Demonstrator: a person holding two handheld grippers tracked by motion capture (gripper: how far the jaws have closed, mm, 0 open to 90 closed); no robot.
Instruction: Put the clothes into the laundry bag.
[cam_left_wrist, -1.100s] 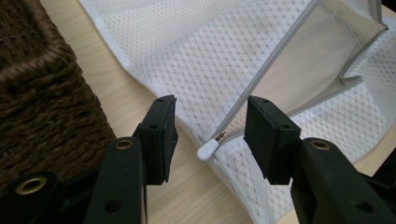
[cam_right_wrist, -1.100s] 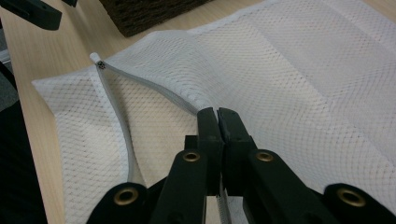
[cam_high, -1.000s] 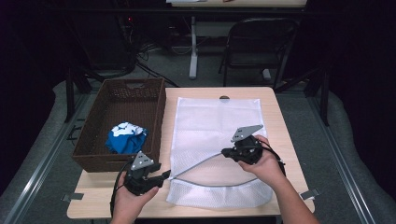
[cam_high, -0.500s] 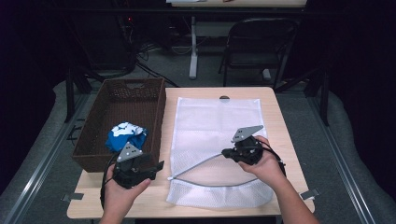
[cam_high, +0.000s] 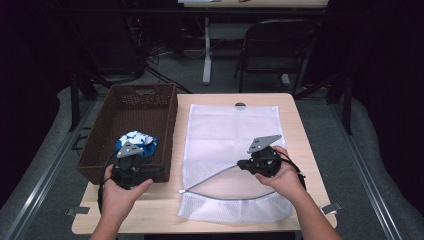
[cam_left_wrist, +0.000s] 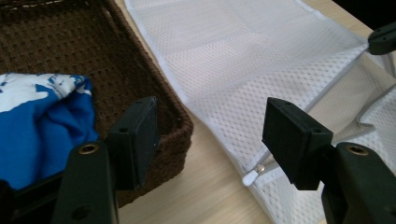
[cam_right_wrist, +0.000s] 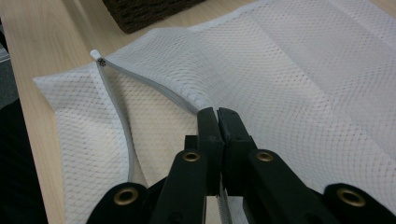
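My right claw (cam_high: 243, 164) is clamped on the upper edge of the white mesh bag (cam_high: 231, 131) at its zipper opening. My left claw (cam_high: 159, 171), nothing between its jaws, has just been opening over the brown basket's (cam_high: 102, 151) near right corner, beside the blue-and-white cloth (cam_high: 139, 141); the bag lies flat on the tabletop (cam_high: 299, 135), right of the basket.

At the bottom centre of the frame the right gripper (cam_right_wrist: 217, 122) rises with its two black fingers (cam_right_wrist: 207, 135) pressed together, pinching the upper edge of the opening of a white mesh zippered laundry bag (cam_right_wrist: 299, 79). The bag spreads from the lower left to the upper right over a pale wooden table (cam_right_wrist: 51, 42). Its grey-white zipper band (cam_right_wrist: 122, 121) curves from the fingers to the white zipper pull (cam_right_wrist: 96, 54) at upper left. A corner of a dark brown woven basket (cam_right_wrist: 144, 11) sits at the top edge.
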